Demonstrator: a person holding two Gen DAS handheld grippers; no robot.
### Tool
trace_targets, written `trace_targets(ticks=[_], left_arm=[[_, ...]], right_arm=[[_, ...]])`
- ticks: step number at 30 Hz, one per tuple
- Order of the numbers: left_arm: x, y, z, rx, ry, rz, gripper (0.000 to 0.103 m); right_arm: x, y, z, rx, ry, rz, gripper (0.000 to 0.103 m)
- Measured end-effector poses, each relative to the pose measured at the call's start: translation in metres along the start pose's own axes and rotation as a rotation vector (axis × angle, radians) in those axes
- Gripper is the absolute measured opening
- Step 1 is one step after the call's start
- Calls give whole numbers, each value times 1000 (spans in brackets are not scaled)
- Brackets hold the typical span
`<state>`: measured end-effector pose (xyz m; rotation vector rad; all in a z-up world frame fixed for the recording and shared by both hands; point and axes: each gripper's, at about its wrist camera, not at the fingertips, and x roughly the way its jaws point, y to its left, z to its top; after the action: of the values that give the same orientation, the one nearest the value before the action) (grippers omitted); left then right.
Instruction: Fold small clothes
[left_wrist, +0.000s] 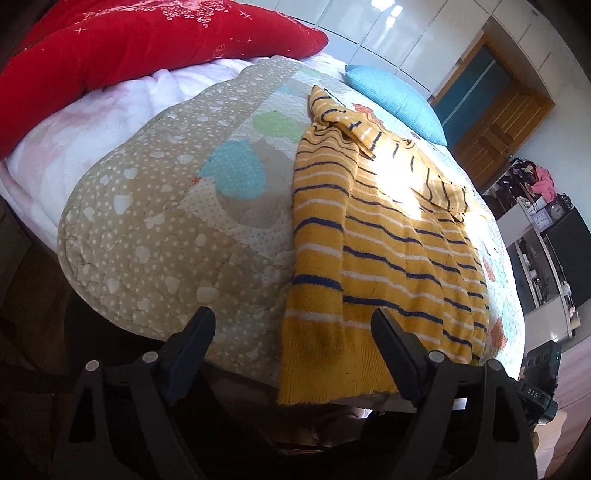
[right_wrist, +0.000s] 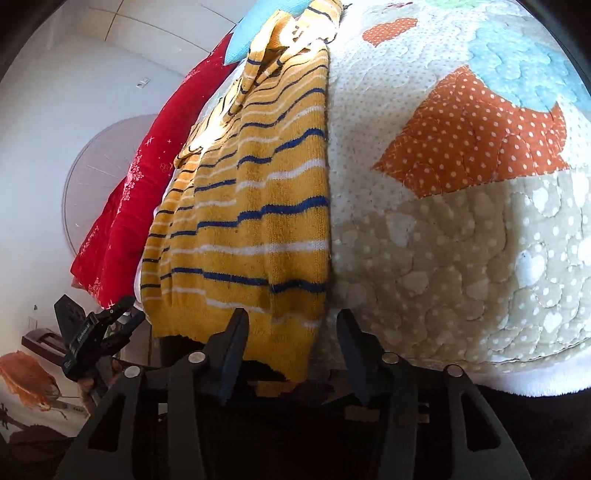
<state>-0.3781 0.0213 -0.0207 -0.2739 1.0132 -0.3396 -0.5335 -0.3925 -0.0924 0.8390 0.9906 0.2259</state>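
A small yellow sweater (left_wrist: 388, 236) with blue and white stripes lies flat on a patchwork quilt (left_wrist: 166, 206), both sleeves folded in over the body. Its hem hangs at the quilt's near edge. My left gripper (left_wrist: 293, 325) is open, its jaws wide on either side of the hem's left corner, not touching it. In the right wrist view the sweater (right_wrist: 251, 199) runs away from the camera. My right gripper (right_wrist: 291, 325) is open at the hem's right corner, empty. The left gripper (right_wrist: 99, 332) shows at that view's lower left.
A red quilted blanket (left_wrist: 147, 44) and a blue pillow (left_wrist: 399, 96) lie at the bed's far side. White fleece (left_wrist: 74, 133) sits under the quilt. A wooden door (left_wrist: 498, 110) and a cluttered shelf (left_wrist: 535, 206) stand to the right.
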Motion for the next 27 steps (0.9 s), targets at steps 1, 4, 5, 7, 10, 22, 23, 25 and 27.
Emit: trace_targets(ticks=[1, 4, 5, 7, 10, 22, 23, 25, 27], left_arm=[[4, -3, 0, 12, 12, -13, 86], [19, -13, 1, 30, 42, -68, 86], [23, -15, 0, 31, 59, -88, 86], [36, -20, -1, 22, 104, -116, 86], [53, -23, -5, -12, 170, -120, 55], [0, -36, 51, -39, 46, -225, 9], [0, -39, 66, -37, 23, -232, 9], [5, -47, 98, -27, -16, -228, 9], [17, -62, 134, 12, -73, -209, 9]], right_arm=[[1, 0, -1, 1, 0, 4, 60], [5, 1, 0, 0, 7, 6, 66], [9, 3, 2, -4, 15, 0, 66], [16, 3, 6, -20, 30, -21, 67], [25, 8, 7, -44, 35, -26, 67], [-4, 66, 56, -174, -58, 114, 10], [-9, 74, 71, -193, -86, 125, 10], [-16, 89, 105, -228, -142, 140, 10], [-17, 103, 143, -261, -203, 134, 10]])
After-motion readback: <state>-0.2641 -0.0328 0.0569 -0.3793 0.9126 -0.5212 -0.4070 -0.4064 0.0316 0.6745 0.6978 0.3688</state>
